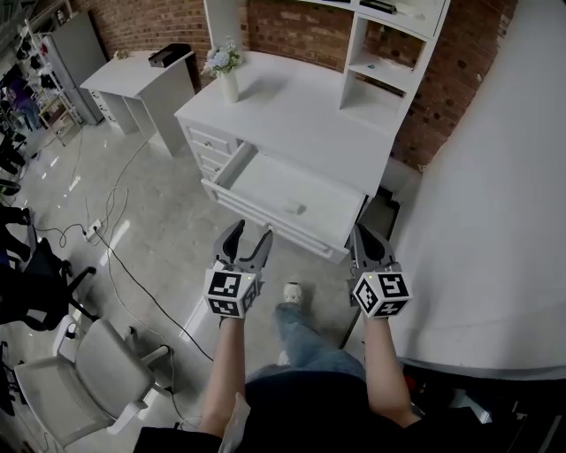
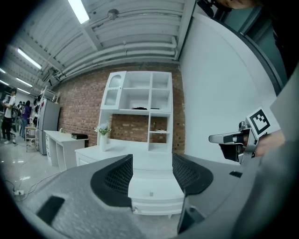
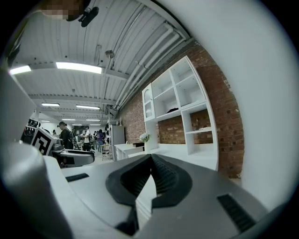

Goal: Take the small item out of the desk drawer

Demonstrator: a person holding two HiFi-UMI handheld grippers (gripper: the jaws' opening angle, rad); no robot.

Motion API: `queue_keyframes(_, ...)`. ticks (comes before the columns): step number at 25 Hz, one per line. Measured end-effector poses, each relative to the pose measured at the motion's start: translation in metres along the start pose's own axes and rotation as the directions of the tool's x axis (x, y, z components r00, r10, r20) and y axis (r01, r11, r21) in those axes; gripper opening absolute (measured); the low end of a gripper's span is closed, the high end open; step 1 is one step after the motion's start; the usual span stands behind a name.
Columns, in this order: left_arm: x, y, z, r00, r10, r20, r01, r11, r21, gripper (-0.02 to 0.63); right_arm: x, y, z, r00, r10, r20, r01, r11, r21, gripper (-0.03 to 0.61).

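1. Directly below the head camera, a person's bare forearms hold two grippers side by side over the grey floor, with a pale shoe [image 1: 293, 294] showing between them.
2. On the person's left, the left gripper [image 1: 252, 232] has its jaws spread wide, and its own view shows only open air between the ribbed pads.
3. On the right, the right gripper [image 1: 363, 235] has its jaws drawn together at the tips, with nothing held between them.
4. Just ahead of both grippers, the white drawer [image 1: 265, 181] stands pulled out from the desk [image 1: 301, 106].
5. Inside it lies the small item [image 1: 294, 210], a pale object on the drawer floor towards the front edge. It sits beyond the jaw tips and between the lines of the two grippers, apart from both and touched by neither.
6. Farther back, a vase of flowers [image 1: 225, 72] stands upright on the left of the desk top.
7. To the right of it, a white shelf unit [image 1: 389, 49] rises against the brick wall [image 1: 292, 26].
8. Off to the far left, a second white desk [image 1: 141, 80] stands with cables [image 1: 115, 234] trailing across the floor before it.
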State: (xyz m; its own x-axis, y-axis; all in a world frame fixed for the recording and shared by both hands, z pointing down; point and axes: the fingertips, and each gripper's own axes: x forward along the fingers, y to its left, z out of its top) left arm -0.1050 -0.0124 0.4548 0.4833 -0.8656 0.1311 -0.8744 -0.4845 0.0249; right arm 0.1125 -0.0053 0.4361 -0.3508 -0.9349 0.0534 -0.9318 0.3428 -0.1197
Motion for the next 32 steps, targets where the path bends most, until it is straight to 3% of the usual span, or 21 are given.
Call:
queue_keyframes(11,0.091,0.052,-0.008,0.999,0.016,-0.036,-0.017,1.000,-0.015,0.241,0.110,-0.035,-0.004,0.999,0.030,-0.022,-0.030,1.000,0.007,-0.003)
queue_keyframes(21,0.187,0.116,0.016,0.998,0.041,-0.057,-0.040,0.999,0.011,0.249,0.244,-0.068,0.007,0.996,0.070,-0.046,-0.069,0.997,0.036,-0.002)
queue_keyframes(28,0.223,0.118,0.009,0.996,-0.007,-0.090,0.007,1.000,-0.003,0.249,0.288,-0.066,0.006,0.991,0.101,-0.088,-0.100,0.995,0.017,-0.002)
queue_keyframes(32,0.244,0.120,0.005,0.991,-0.062,-0.122,0.063,0.998,0.008,0.249,0.298,-0.069,0.003,0.992,0.076,-0.099,-0.075,0.997,0.016,-0.002)
